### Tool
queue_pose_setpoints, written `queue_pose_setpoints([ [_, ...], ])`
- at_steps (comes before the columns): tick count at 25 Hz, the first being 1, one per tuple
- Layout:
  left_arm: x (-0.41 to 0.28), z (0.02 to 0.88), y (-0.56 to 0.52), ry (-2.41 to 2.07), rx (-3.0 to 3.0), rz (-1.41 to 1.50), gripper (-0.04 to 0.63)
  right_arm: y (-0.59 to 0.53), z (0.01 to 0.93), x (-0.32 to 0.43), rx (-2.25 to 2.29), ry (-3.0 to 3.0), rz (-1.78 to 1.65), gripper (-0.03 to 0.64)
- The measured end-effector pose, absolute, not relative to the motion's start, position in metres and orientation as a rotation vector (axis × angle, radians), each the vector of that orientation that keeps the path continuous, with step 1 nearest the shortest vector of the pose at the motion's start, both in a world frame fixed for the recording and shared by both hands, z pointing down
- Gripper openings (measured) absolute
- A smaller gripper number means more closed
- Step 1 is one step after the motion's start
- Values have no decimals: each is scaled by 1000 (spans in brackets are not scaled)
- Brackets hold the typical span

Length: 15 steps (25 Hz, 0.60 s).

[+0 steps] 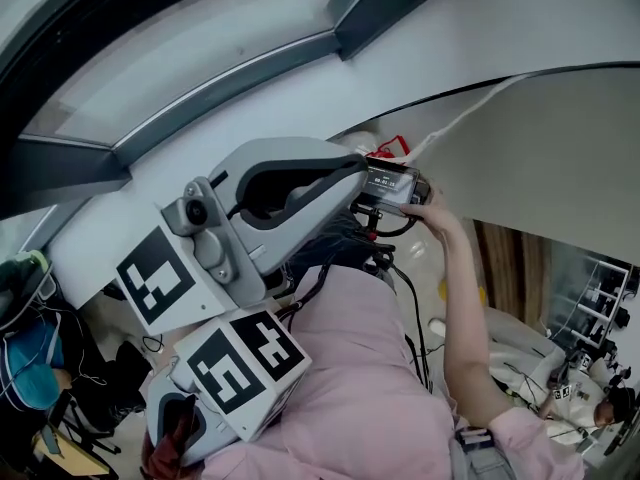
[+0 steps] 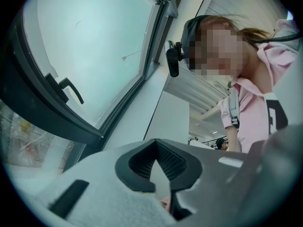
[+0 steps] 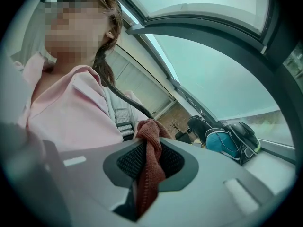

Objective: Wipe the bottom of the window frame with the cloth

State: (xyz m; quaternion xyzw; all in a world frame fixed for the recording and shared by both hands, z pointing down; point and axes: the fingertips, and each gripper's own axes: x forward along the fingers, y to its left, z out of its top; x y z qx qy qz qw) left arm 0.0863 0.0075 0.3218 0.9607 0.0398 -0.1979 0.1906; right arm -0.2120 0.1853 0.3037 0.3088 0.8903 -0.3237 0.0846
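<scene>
Both grippers are held against the person's pink shirt, away from the window. The right gripper (image 3: 149, 169) is shut on a reddish-brown cloth (image 3: 151, 145) that bunches above its jaws; in the head view this gripper (image 1: 178, 428) sits at the bottom left with the cloth (image 1: 163, 448) showing. The left gripper (image 1: 300, 190) lies higher across the chest. Its jaws (image 2: 157, 169) are shut with nothing between them. The dark window frame (image 1: 230, 78) and white ledge (image 1: 300, 108) run across the top. The left gripper view shows the window pane and its handle (image 2: 71, 90).
A bare hand (image 1: 432, 213) touches a small black device with a screen (image 1: 392, 183) at the chest. A blue bag (image 3: 225, 143) and a dark bag lie on the floor below the window, also at the left edge (image 1: 25, 363). Another person (image 1: 600, 403) sits far right.
</scene>
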Motion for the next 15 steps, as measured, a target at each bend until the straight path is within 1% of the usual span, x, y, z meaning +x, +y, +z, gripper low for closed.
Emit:
queue_pose_setpoints([
  [15, 95, 325, 11, 132, 2713, -473, -2, 181, 293, -208, 894, 2631, -940, 46],
])
